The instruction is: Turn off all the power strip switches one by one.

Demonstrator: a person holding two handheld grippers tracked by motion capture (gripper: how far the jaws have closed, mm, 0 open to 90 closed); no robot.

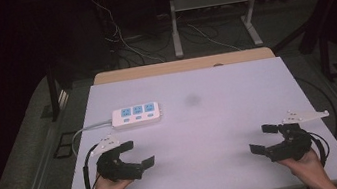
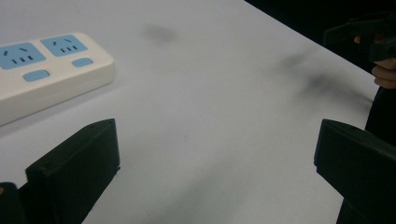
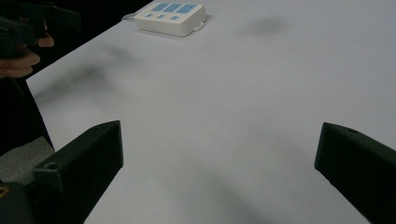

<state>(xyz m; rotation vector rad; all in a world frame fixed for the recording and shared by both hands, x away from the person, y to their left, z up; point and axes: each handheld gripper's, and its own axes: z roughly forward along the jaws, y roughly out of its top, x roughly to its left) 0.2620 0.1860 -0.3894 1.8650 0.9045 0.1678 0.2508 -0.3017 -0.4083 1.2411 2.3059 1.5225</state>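
Note:
A white power strip (image 1: pixel 136 114) with blue sockets lies on the white table (image 1: pixel 220 117), left of centre, its cord running off the left side. My left gripper (image 1: pixel 137 153) rests near the front left of the table, jaws wide apart with nothing between them, the strip just beyond it. In the left gripper view the power strip (image 2: pixel 44 70) sits at upper left, past the left gripper (image 2: pixel 217 154). My right gripper (image 1: pixel 264 138) stands open at the front right, holding nothing. From the right gripper (image 3: pixel 219 158) the power strip (image 3: pixel 172 17) lies far off at the top.
A faint dark smudge (image 1: pixel 191 100) marks the table near the middle. A wooden edge (image 1: pixel 182 65) runs along the table's far side. Beyond it stand metal table legs (image 1: pixel 174 23) and loose cables on the dark floor.

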